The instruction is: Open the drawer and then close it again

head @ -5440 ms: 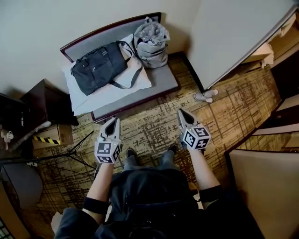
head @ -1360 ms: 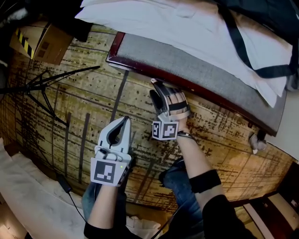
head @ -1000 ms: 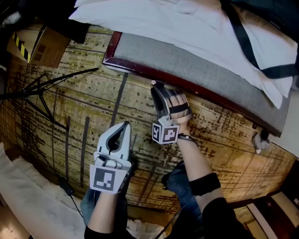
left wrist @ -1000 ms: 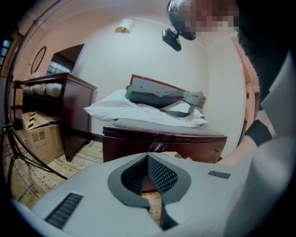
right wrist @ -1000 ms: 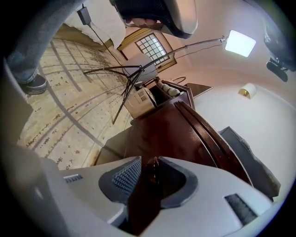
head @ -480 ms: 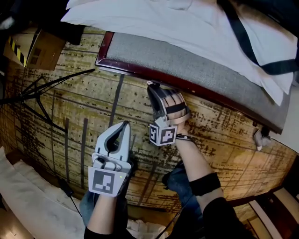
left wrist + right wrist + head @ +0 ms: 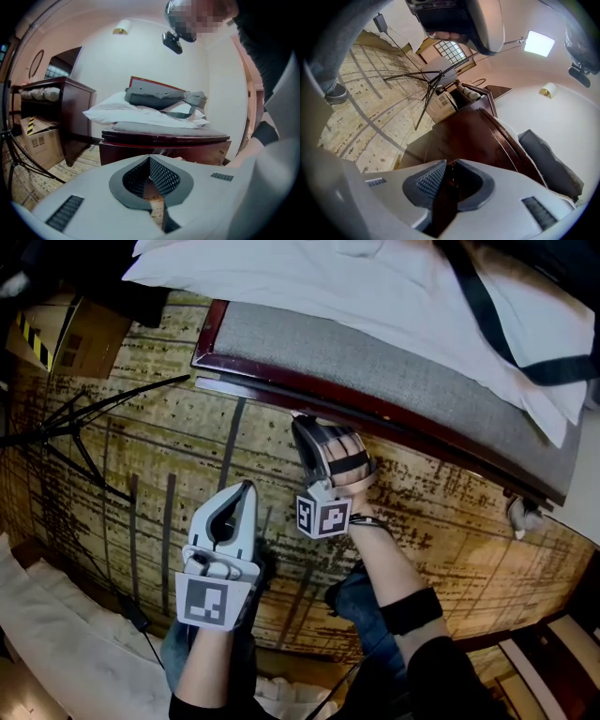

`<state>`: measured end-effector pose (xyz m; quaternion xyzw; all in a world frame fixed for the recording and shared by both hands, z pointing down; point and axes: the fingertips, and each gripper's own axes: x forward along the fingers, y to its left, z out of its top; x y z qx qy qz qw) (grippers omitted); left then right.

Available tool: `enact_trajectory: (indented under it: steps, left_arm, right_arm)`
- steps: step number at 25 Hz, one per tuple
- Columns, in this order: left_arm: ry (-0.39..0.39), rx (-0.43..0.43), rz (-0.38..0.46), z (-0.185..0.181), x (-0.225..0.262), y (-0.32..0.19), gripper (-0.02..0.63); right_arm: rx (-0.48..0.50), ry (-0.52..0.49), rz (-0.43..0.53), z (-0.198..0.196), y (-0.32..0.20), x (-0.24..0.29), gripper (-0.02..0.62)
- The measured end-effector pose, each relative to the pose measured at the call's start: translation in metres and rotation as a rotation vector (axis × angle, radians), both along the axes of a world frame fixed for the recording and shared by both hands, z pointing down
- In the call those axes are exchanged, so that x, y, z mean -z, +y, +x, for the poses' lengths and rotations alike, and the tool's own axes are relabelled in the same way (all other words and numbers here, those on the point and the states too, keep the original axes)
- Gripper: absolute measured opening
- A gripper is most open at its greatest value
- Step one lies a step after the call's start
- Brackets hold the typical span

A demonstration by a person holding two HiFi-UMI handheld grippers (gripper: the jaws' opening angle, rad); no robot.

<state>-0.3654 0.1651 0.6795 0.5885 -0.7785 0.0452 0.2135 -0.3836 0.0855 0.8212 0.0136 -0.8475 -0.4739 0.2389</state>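
Your left claw (image 7: 244, 489): nearest, jaws together, empty, above carpet (image 7: 141, 456). Your right claw (image 7: 302, 423): farther, rolled sideways, clamped on drawer (image 7: 248, 393) front edge. Drawer under desk (image 7: 403, 376), barely out. Pillow (image 7: 356, 287) on desk beyond.

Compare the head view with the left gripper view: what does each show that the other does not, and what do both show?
Only the head view: the right gripper clamped on the drawer front under the bench, and the left gripper seen whole from above.
Only the left gripper view: a wall lamp, the head camera, and a close look at the left gripper's jaws, shut on nothing.
Both: the bench, pillow, box and tripod.
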Motion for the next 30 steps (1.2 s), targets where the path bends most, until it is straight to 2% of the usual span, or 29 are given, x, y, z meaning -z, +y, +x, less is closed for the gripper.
enact_trajectory:
  steps: [11, 24, 30]
  left_arm:
    - [0.019, 0.003, -0.060, 0.026, 0.022, 0.035, 0.003]
    - [-0.003, 0.007, -0.058, 0.033, 0.054, 0.049, 0.003]
    - [-0.011, -0.009, -0.104, 0.039, 0.052, 0.058, 0.003]
  right_arm:
    - [-0.001, 0.046, -0.076, 0.025, 0.050, 0.000, 0.074]
    - [0.002, 0.106, -0.168, 0.055, 0.106, 0.006, 0.057]
    - [-0.008, 0.130, -0.203, 0.063, 0.120, 0.007, 0.043]
